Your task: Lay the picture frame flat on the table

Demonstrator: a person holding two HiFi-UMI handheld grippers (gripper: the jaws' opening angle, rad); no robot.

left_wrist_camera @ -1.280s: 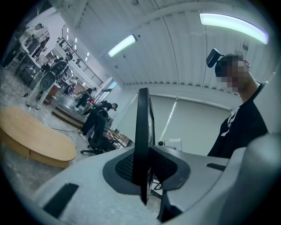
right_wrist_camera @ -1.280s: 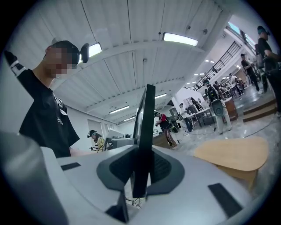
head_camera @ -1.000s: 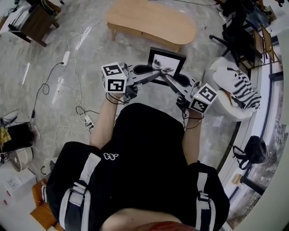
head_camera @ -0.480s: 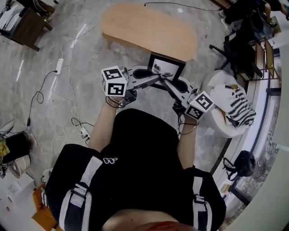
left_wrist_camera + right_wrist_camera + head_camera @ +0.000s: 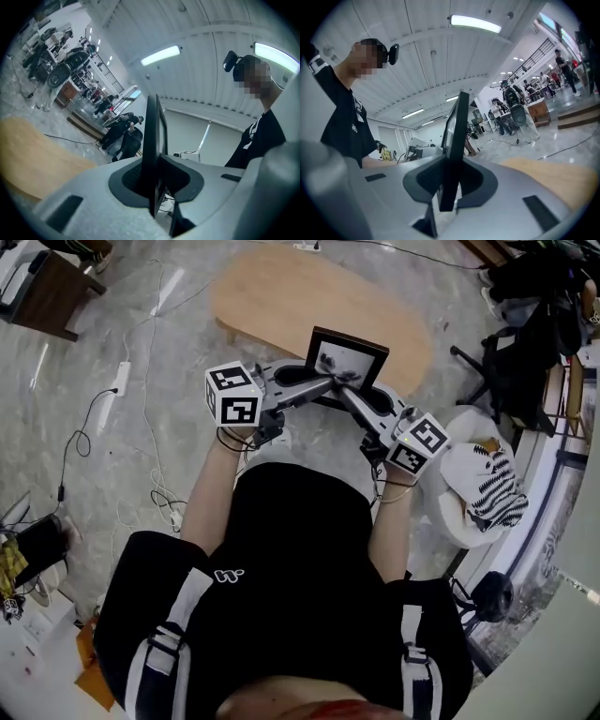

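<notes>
**A:** Where is the picture frame (image 5: 345, 364) in relation to the bench (image 5: 281, 298)?

**B:** It's in the air at the bench's near edge, on the person's side. From the head view, its top overlaps the wooden surface and its bottom hangs over the floor short of it. It stands upright with the picture facing the person. Nothing shows it touching the bench.

**A:** Who has it?

**B:** Both grippers, meeting at its lower edge. The left gripper (image 5: 325, 383) reaches in from the bench's left end and the right gripper (image 5: 347, 386) from its right end. Each gripper view shows the frame edge-on, rising straight up out of the dark pads.

**A:** And the jaws?

**B:** Both are narrow, with the frame's edge between them. The right jaws are clamped on it. The left jaws are opening, though their pads look to be in contact with the frame on both sides.

**A:** So how far along is the task?

**B:** I'd say roughly halfway. The frame is lifted and brought up to the bench. It has yet to be carried over the surface, tipped from upright to flat, set down and released.
</notes>
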